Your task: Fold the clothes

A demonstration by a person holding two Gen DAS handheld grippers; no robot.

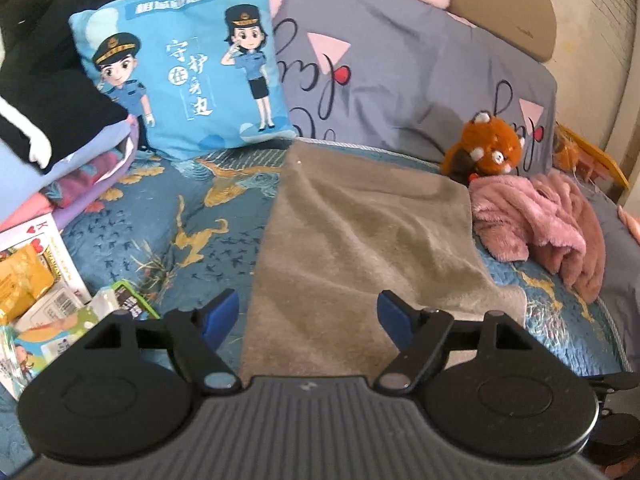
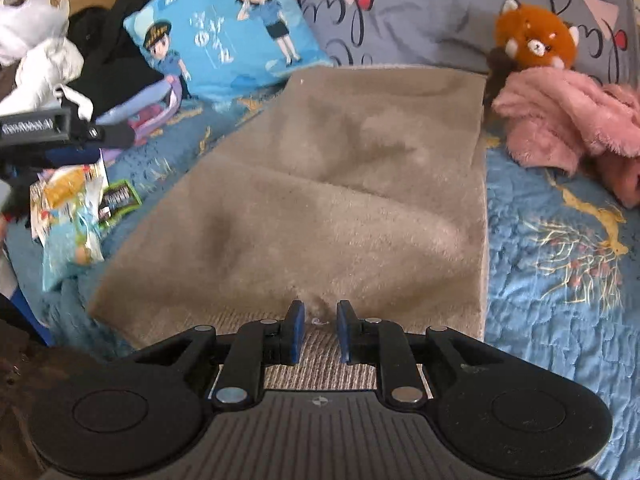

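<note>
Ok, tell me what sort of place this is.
Most likely a bedroom: the work happens on a bed with a blue quilt, a cartoon pillow, a plush toy, and a grey duvet behind.

— What are you folding?
— My taupe fleece garment, soft and plush, spread flat and a bit rumpled.
— Where?
— On the blue quilt, its near hem turned up, showing a ribbed underside.

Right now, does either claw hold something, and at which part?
The right claw is pinching the grey-brown fleece garment at its near edge, where the pile bunches between the pads. The left claw is wide open over the same garment and holds nothing.
</note>
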